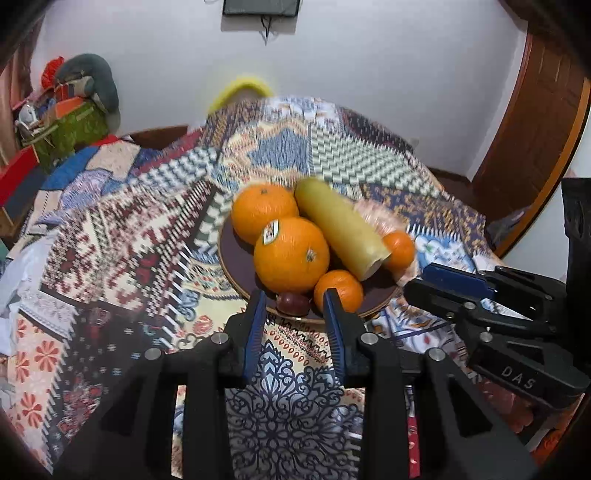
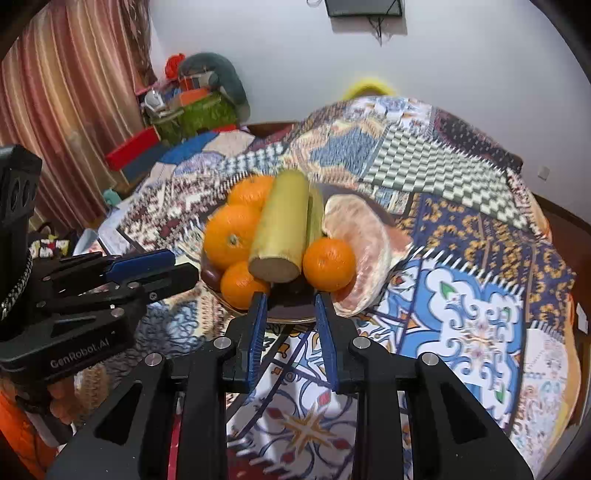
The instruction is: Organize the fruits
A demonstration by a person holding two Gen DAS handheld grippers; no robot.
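**Plate** [image 1: 229, 258]: dark, gold-rimmed, on the patchwork cloth [image 1: 122, 240], just ahead of both claws. It carries all the fruit listed below.

**Large orange** [image 1: 291, 254]: white sticker on its skin, at the near left of the heap.

**Second orange** [image 1: 264, 212]: behind the stickered one and touching it.

**Long yellow-green fruit** [image 1: 341, 232]: lies across the middle of the heap with its cut end toward the claws, resting against the oranges.

**Small mandarin** [image 1: 338, 290]: at the near rim, below the cut end.

**Another mandarin** [image 1: 399, 249]: on the right of the long fruit.

**Small dark red fruit** [image 1: 293, 302]: at the near rim, tucked under the large orange. Its kind cannot be told.

**Pale pink peeled segment** [image 2: 362, 251]: on the right side of the plate, leaning over the rim toward the cloth.

**Left claw** [image 1: 295, 295]: blue pads slightly parted and released, with nothing between them. It is tilted down at the near rim of the plate.

**Right claw** [image 2: 290, 297]: pads drawn nearly together with only a narrow gap, grasping nothing. It is beside the left claw and aimed at the same rim.

**Surroundings:**
- white wall with a dark screen [image 1: 261, 7] mounted high
- wooden door [image 1: 535, 129] on the right
- striped curtain [image 2: 74, 92] on the left
- pile of clutter [image 2: 195, 99] in the far left corner
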